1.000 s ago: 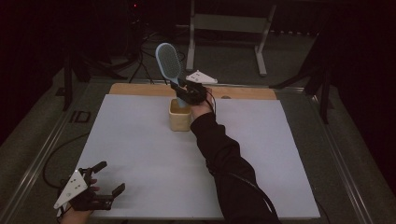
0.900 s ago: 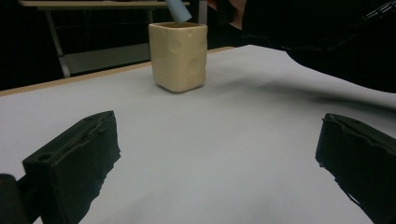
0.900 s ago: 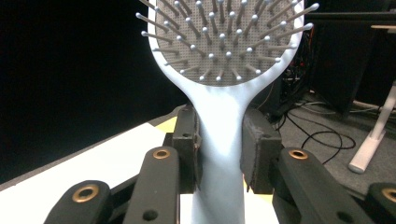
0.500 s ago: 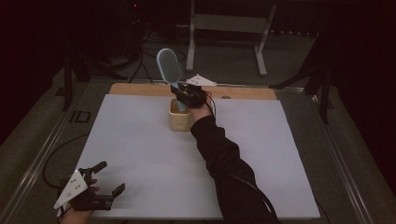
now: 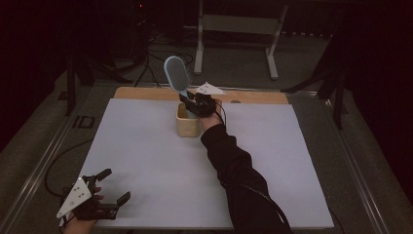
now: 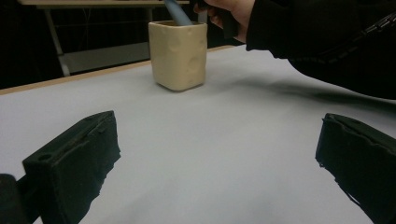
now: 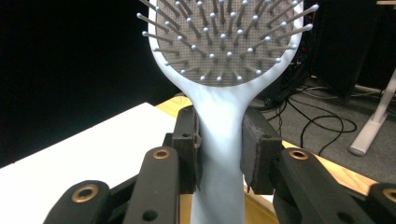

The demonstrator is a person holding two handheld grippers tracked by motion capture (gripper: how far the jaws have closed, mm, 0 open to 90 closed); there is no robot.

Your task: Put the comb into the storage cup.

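Observation:
A pale blue hairbrush [image 5: 176, 73] stands nearly upright, bristle head on top, with its handle [image 6: 177, 11] dipping into a cream square cup [image 5: 187, 124] at the far middle of the white table. My right gripper [image 5: 195, 103] is shut on the handle just above the cup's rim. In the right gripper view both pads [image 7: 189, 140] press the handle of the hairbrush [image 7: 219, 121] below its head. The cup [image 6: 178, 53] stands upright. My left gripper [image 5: 115, 185] rests at the near left corner, open, with bare table between its jaws [image 6: 219, 154].
The white table top [image 5: 146, 161] has a wooden strip [image 5: 141, 92] along its far edge. Behind it a metal stand [image 5: 234, 29] and cables lie on the dark floor. The person's right sleeve [image 5: 234, 165] crosses the middle of the table.
The right gripper has sunk a little with the hairbrush, so the brush head sits lower over the cup. The left gripper has stayed in place.

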